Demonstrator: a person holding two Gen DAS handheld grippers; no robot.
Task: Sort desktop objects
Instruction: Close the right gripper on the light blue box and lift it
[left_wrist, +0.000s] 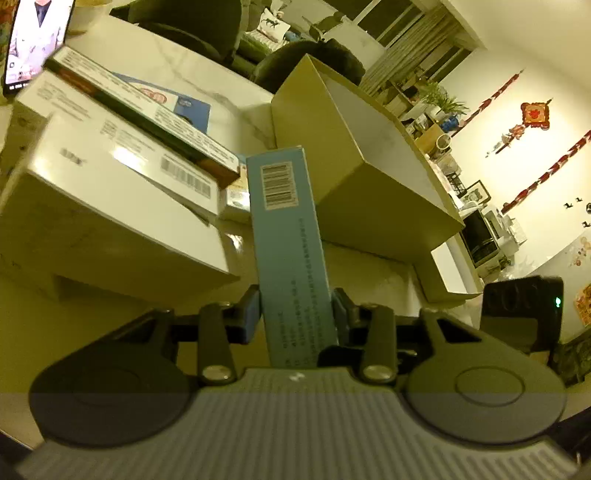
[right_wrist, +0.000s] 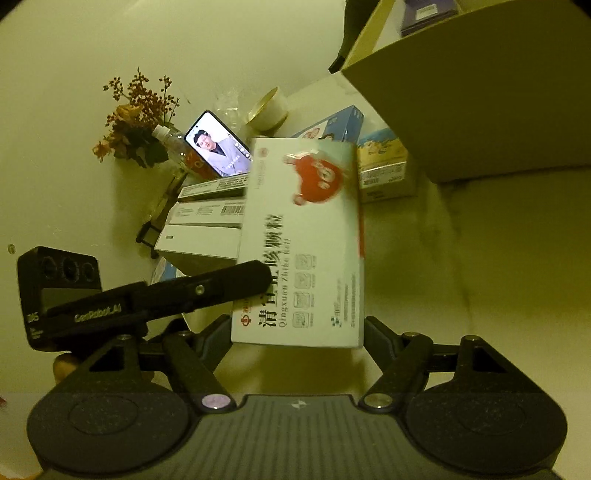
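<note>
In my left view the left hand-held gripper (left_wrist: 295, 314) is pinching a blue box (left_wrist: 286, 229) across its narrow sides, low on its length, so the box stands up through the centre of the frame with its barcode end far from me. I judge the low grip is there to leave the free end clear for sliding into the open carton (left_wrist: 369, 155), which sits at upper right, tipped so its pale inside faces the box. The box's far end is near the carton's lower edge; I cannot tell if they touch.

At left a stack of white boxes (left_wrist: 110, 199) lies on the desk (left_wrist: 207, 74), with a dark-edged flat box (left_wrist: 147, 118) slanted across the top. A phone (left_wrist: 33, 37) glows at upper left.

In my right view the right hand-held gripper (right_wrist: 297, 328) is clamped on a white medicine box (right_wrist: 303, 236) with a red figure on it, held by its near end, printed face up. It is lifted off the desk, and its far end is blurred. The carton's wall (right_wrist: 480, 92) fills the upper right, so this box looks bound for it too.

With both loads aimed at one opening, I judge the boxes could collide at the mouth.
</note>
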